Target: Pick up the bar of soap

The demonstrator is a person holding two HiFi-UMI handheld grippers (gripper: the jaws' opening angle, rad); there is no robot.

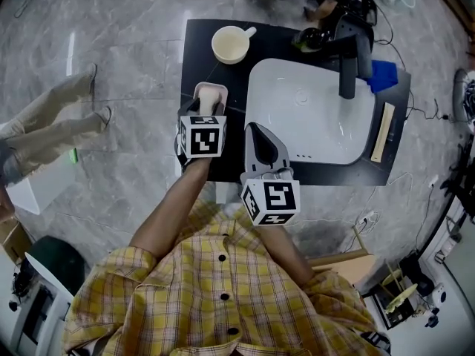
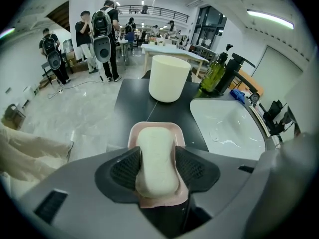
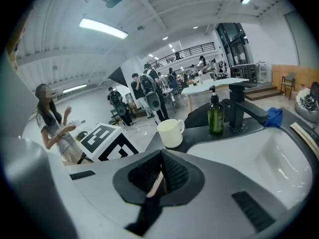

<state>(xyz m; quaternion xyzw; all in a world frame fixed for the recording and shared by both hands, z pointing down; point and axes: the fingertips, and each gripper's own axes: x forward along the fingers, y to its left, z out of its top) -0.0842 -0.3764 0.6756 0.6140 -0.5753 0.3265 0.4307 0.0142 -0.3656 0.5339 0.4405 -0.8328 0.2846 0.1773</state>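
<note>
Jaws: left gripper's (image 2: pixel 157 168) wide around bar of soap (image 2: pixel 155 152), hiding dish's (image 2: pixel 156 127) near rim; right gripper's (image 3: pixel 160 171) closed. Black surface (image 2: pixel 132 103), busy hall.

The cream, oval bar of soap (image 2: pixel 156 161) lies flat (long axis pointing away) in a pink dish (image 2: pixel 155 127) on the black counter (image 2: pixel 132 103).

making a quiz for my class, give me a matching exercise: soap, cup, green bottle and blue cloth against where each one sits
1 bar of soap
2 cup
3 green bottle
4 blue cloth

A just left of the faucet
B in the pink dish
C just right of the faucet
D on the black counter beyond the dish

Pairs: 1-B, 2-D, 3-A, 4-C
</note>
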